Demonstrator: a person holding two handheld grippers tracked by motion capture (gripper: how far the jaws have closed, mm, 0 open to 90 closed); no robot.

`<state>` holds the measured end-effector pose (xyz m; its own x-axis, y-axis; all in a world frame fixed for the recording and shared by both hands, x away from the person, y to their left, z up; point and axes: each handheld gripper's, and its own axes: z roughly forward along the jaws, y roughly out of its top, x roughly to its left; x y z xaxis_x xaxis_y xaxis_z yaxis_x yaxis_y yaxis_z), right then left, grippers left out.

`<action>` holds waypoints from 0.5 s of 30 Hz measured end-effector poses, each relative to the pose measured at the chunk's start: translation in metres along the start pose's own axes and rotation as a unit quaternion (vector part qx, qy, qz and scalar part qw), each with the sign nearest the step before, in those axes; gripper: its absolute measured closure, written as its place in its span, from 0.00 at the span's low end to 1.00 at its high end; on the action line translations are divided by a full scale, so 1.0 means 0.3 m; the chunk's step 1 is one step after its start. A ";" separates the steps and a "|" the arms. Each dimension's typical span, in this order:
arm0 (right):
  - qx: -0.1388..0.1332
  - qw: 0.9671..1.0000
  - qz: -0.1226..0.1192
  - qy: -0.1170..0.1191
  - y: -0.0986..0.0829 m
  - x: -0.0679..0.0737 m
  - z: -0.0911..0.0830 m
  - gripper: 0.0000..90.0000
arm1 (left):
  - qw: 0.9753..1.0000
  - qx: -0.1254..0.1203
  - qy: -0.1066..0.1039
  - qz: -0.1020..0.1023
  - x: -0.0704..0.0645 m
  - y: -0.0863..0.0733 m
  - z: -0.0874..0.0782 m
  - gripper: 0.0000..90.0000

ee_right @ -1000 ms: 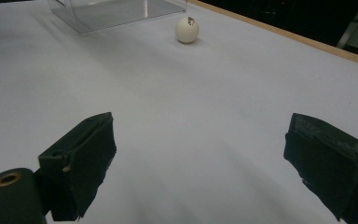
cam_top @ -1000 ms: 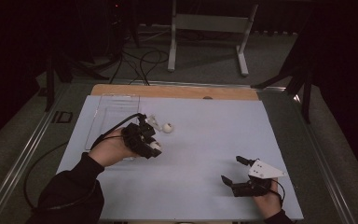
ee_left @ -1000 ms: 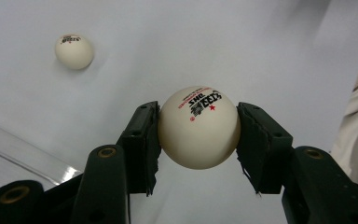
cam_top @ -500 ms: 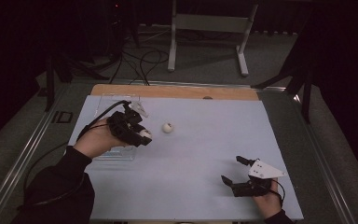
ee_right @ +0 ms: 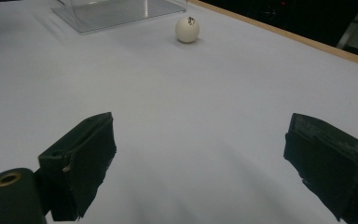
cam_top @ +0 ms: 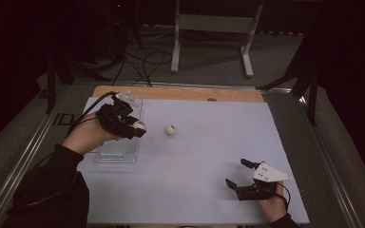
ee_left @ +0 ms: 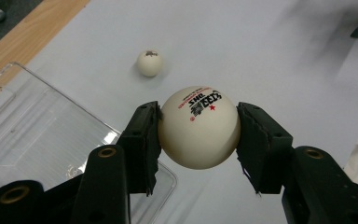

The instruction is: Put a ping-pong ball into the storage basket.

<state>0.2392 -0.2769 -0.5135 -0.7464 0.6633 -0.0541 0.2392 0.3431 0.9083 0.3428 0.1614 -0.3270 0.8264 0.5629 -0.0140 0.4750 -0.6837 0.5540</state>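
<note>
Left gripper point(ee_left: 198, 128): both black jaws pinch a white ping-pong ball point(ee_left: 198, 127) at its sides, pads flush against it. The left gripper view gives what the high view cannot — black lettering and a red star on the ball's upper face, and the near corner of a clear plastic tray point(ee_left: 32, 135) lying under and to the left of the jaws. In the high view the same gripper point(cam_top: 135, 127) is held above the tray's point(cam_top: 116, 153) right edge, the ball a pale spot at its tip; whether the ball sits over the tray or just outside the rim, cannot tell.

Second ball point(cam_top: 171, 130): loose on the pale table sheet point(cam_top: 209, 156), just right of the tray and apart from it. Left gripper view shows it point(ee_left: 149, 63) beyond the held ball; right gripper view shows it point(ee_right: 187, 29) far ahead, near the tray's corner point(ee_right: 116, 11).

Right gripper point(ee_right: 200, 168): jaws spread wide, nothing between them but bare sheet. High view places it point(cam_top: 237, 173) near the front right corner, well apart from both balls.

Edges — a wooden strip point(cam_top: 180, 93) runs along the far side of the sheet, and the tray's far end lies close to it. The middle of the sheet, between the loose ball and the right gripper, is open.
</note>
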 end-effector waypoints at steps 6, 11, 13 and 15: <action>0.000 1.000 0.001 0.000 0.000 0.000 0.000 0.10 | 1.000 -0.006 0.012 -0.017 0.025 -0.023 -0.017 0.58; 0.001 1.000 -0.001 0.000 0.000 0.001 0.002 0.10 | 0.999 -0.009 0.030 -0.037 0.057 -0.046 -0.032 0.58; 0.003 1.000 0.000 0.000 0.000 0.001 0.001 0.10 | 0.998 -0.012 0.037 -0.046 0.071 -0.056 -0.036 0.58; 0.002 1.000 -0.001 0.000 0.000 0.001 0.000 0.10 | 0.997 -0.015 0.046 -0.058 0.083 -0.069 -0.032 0.58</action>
<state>0.2391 -0.2768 -0.5136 -0.7467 0.6629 -0.0549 0.2411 0.3467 0.9065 0.3507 0.1940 -0.3308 0.7354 0.6776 -0.0041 0.5545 -0.5983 0.5784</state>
